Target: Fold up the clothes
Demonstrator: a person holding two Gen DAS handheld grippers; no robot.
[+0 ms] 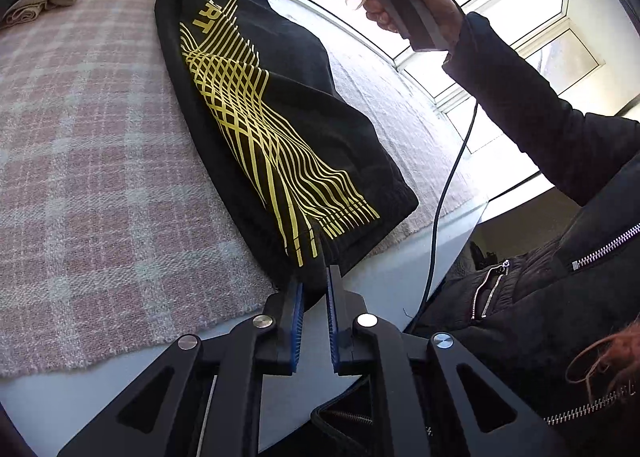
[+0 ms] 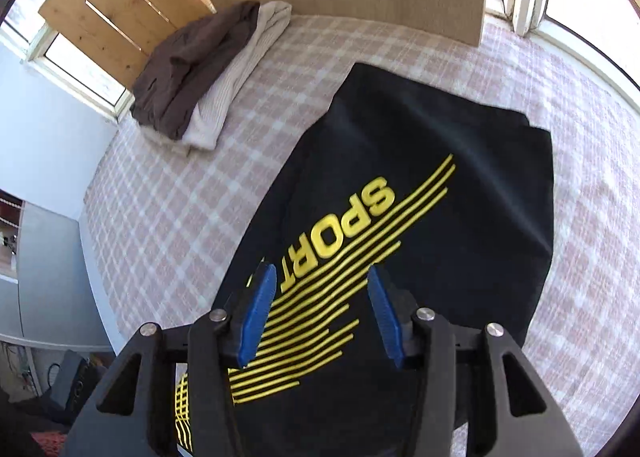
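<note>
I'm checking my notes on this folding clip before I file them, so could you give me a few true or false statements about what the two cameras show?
1. The left gripper is closed on the near edge of the black garment. True.
2. The right gripper is clamped on the garment. False: it is open and held above the cloth, gripping nothing.
3. The garment's print is white. False: the lettering and lines are yellow.
4. A brown garment lies on a cream one at the far side of the checked blanket. True.
5. The black garment hangs from a hanger. False: it lies on the blanket.
</note>
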